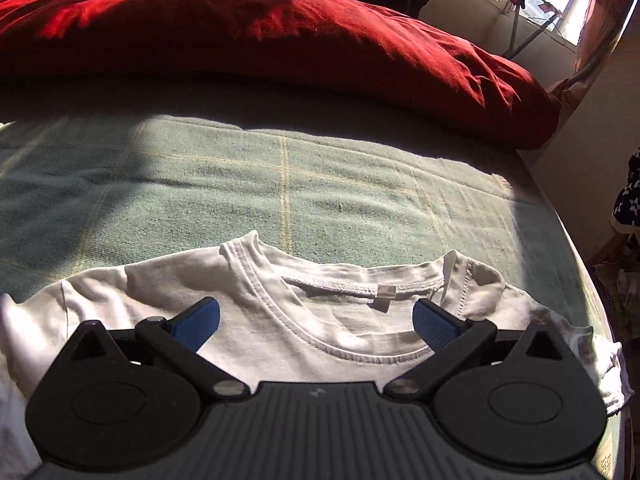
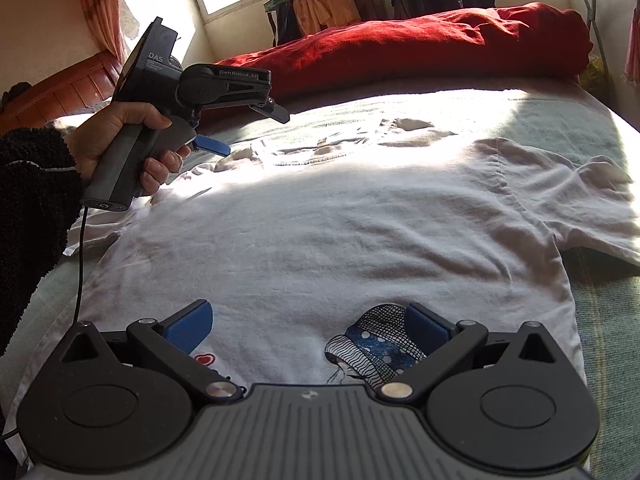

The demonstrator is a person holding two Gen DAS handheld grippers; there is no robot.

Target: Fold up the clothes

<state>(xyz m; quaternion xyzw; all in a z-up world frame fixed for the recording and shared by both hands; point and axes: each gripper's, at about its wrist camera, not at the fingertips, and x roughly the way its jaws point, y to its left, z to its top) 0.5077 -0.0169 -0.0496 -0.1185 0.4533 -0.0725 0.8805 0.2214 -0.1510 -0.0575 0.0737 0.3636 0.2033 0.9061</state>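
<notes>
Sunlit bedroom, with a green checked blanket [image 1: 280, 184] covering the bed and serving as the work surface; windows stand behind it. Along the far edge of the bed lies a bulky red duvet [image 1: 280, 40], well apart from the work.

Starting at the left of the right-wrist view, a hand [image 2: 120, 140] in a dark fleecy sleeve [image 2: 32, 200] grips the left gripper [image 2: 256, 128], which hangs above the collar end of the shirt. Its tongs are spread wide and pinch nothing; its own camera shows the neckline [image 1: 320, 312] framed between the two blue pads [image 1: 200, 320].

Across the middle of the bed, the white T-shirt [image 2: 320, 220] lies spread out, front up, with a printed figure in a dotted headscarf [image 2: 376, 348] near the hem. One short sleeve [image 2: 580, 200] reaches out flat toward the right edge of the bed. Some wrinkles show, but no fold line is visible.

Nearest the camera, the right gripper [image 2: 308, 328] hovers over the hem end, tongs likewise spread, empty, the print sitting between them.

By my reading, the task is at its beginning: the shirt is laid out and roughly smoothed, and every fold, sleeves inward and then hem toward collar, remains to be made.
</notes>
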